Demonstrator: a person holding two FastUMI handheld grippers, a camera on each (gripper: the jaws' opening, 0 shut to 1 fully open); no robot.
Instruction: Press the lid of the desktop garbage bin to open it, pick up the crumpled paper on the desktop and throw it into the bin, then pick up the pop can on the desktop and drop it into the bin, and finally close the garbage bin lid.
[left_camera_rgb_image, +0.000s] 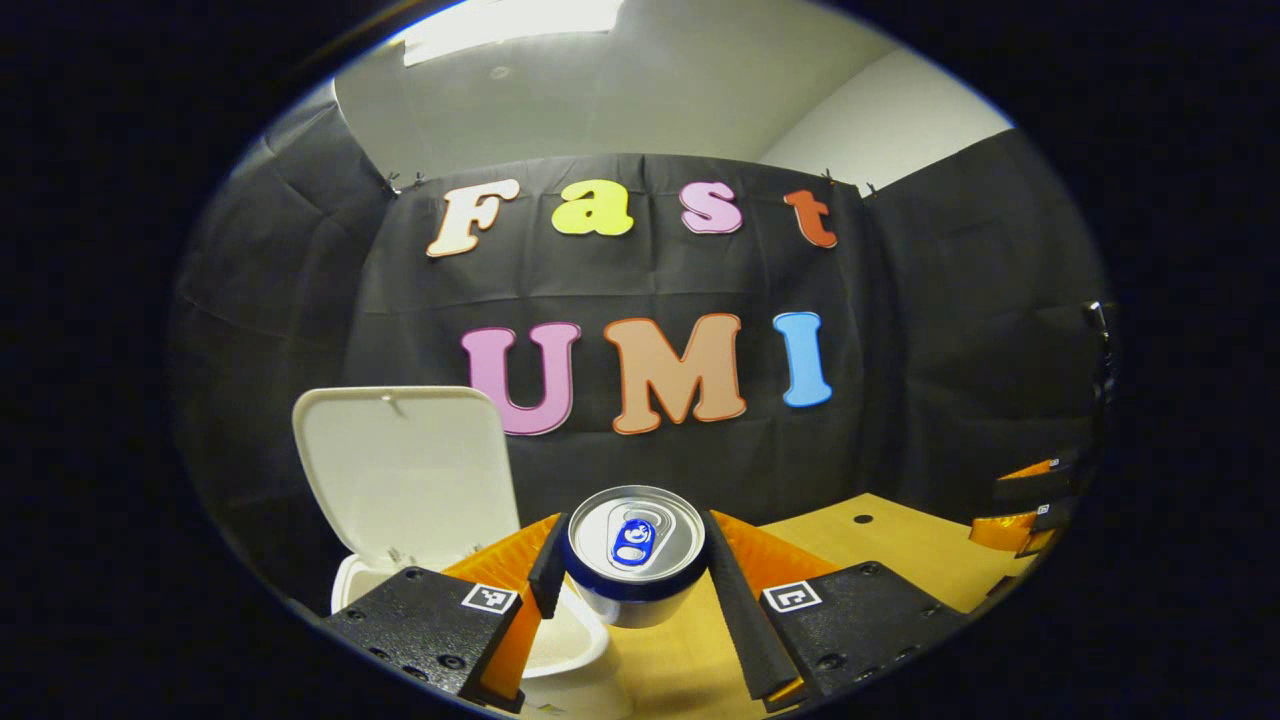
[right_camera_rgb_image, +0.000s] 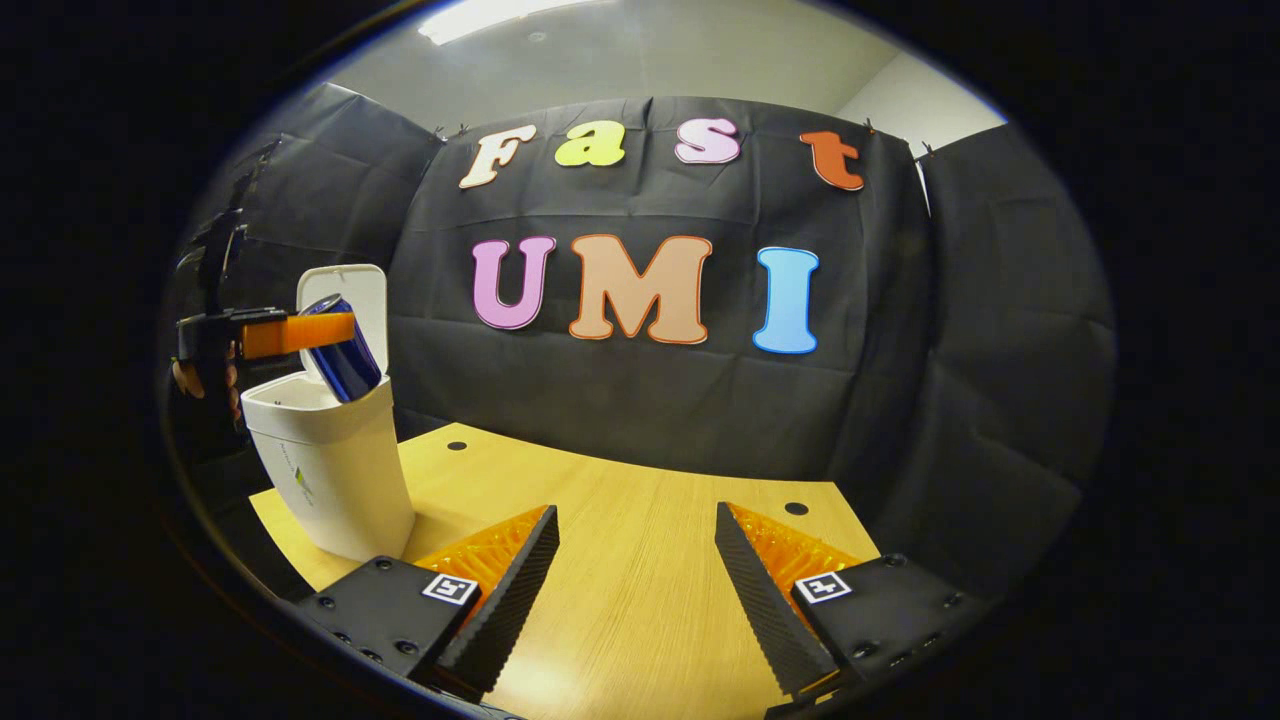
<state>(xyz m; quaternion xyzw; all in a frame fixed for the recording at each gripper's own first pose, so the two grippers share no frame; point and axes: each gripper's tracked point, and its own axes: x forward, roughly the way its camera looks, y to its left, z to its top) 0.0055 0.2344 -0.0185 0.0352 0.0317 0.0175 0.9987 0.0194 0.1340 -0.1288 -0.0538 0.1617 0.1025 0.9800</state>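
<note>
The can (left_camera_rgb_image: 635, 552) is gripped between the left gripper's (left_camera_rgb_image: 632, 580) fingers, top facing the camera, held above the desk (left_camera_rgb_image: 880, 545). From the right gripper view it hangs tilted right over the mouth of the bin (right_camera_rgb_image: 335, 470), a hand (right_camera_rgb_image: 200, 375) behind that gripper. The lid (left_camera_rgb_image: 405, 475) stands upright, open. The right gripper (right_camera_rgb_image: 637, 570) hovers low over bare desk, well apart from the bin, fingers spread wide with nothing between them.
</note>
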